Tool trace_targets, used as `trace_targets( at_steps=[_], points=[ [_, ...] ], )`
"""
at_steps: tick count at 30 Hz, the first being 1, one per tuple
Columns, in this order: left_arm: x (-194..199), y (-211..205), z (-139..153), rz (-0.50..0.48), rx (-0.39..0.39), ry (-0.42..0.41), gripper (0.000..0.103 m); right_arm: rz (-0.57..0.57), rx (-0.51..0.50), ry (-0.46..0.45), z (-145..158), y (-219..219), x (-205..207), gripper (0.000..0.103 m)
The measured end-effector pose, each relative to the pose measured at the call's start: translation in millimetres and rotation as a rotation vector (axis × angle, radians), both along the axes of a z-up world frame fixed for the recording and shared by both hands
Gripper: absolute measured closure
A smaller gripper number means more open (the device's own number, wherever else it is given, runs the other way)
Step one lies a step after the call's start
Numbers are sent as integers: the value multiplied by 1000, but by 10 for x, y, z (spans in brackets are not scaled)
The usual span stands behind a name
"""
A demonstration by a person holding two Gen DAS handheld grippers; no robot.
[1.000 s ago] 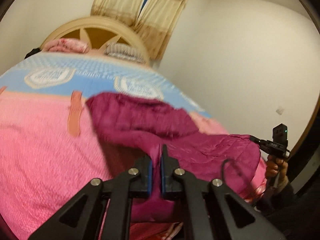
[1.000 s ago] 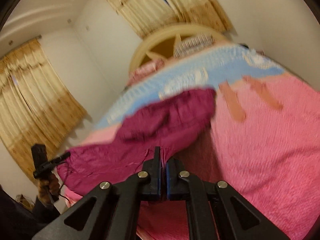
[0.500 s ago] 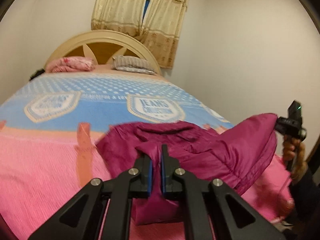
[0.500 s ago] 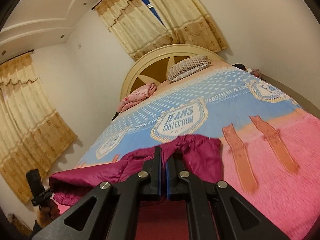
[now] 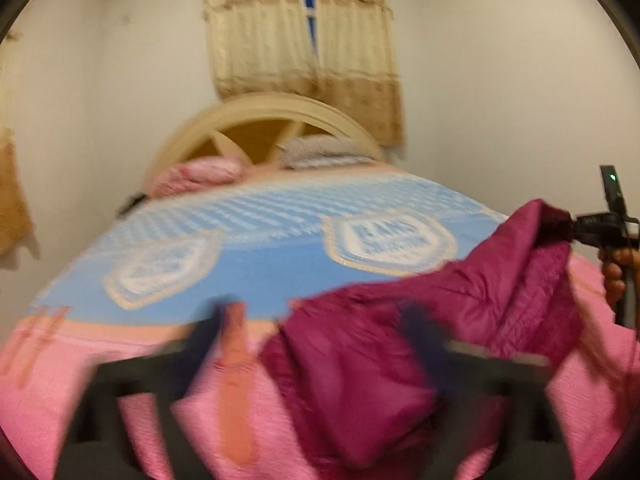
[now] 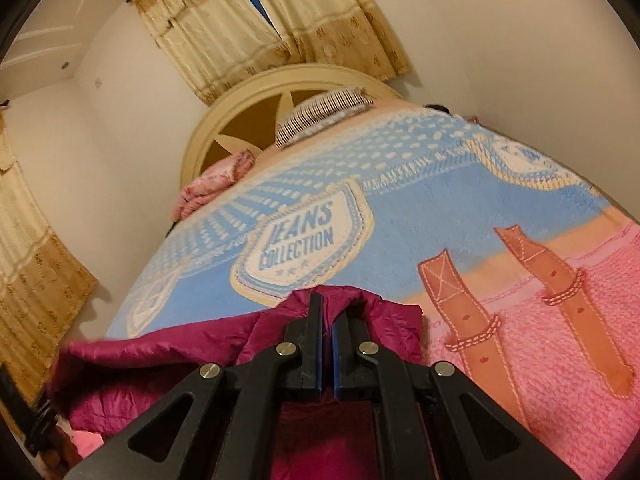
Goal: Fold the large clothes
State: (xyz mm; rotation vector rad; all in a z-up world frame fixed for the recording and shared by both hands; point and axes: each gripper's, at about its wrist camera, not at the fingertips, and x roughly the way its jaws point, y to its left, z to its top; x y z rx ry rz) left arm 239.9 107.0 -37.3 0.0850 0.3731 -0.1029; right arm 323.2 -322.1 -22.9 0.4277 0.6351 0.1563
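A large magenta padded jacket (image 5: pixel 400 360) lies bunched at the near end of the bed. In the blurred left wrist view my left gripper (image 5: pixel 320 332) has its fingers (image 5: pixel 208 332) spread wide, and the jacket sits loose between and below them. My right gripper (image 6: pixel 327 312) is shut on a fold of the jacket (image 6: pixel 384 320) and holds it just above the bed. In the left wrist view the right gripper (image 5: pixel 568 226) shows at the far right, pinching the jacket's raised corner.
The bed has a pink and blue blanket (image 6: pixel 540 340) with "JEANS COLLECTION" badges. Pillows (image 6: pixel 320 116) and a cream headboard (image 6: pixel 256 108) stand at the far end. Curtains (image 6: pixel 248 24) hang behind, more curtains at the left. White walls close by on both sides.
My left gripper has opened and let go of the jacket, and its view is now blurred by motion. My right gripper stays shut on the jacket and has moved forward over the bed.
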Motion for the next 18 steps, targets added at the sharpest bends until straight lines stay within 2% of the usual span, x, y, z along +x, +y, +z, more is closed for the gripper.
trace_targets(
  at_steps=[2,4,9,15,18],
  points=[
    [-22,21,24,-24,6,-14,0,8,-11,17,-107,30,107,101],
    [7,13,20,-8,23,-14,0,13,-27,30,-191,75,190,101],
    [155,-221,-81,-57,36,16,0,0,-51,79,-434,165,443,101],
    [633,-711,-279,-120,74,96,0,7,-95,157,-751,258,778,101],
    [959,-869,-449,-78,126,170,0,8,-121,188,-831,310,854,100]
  ],
)
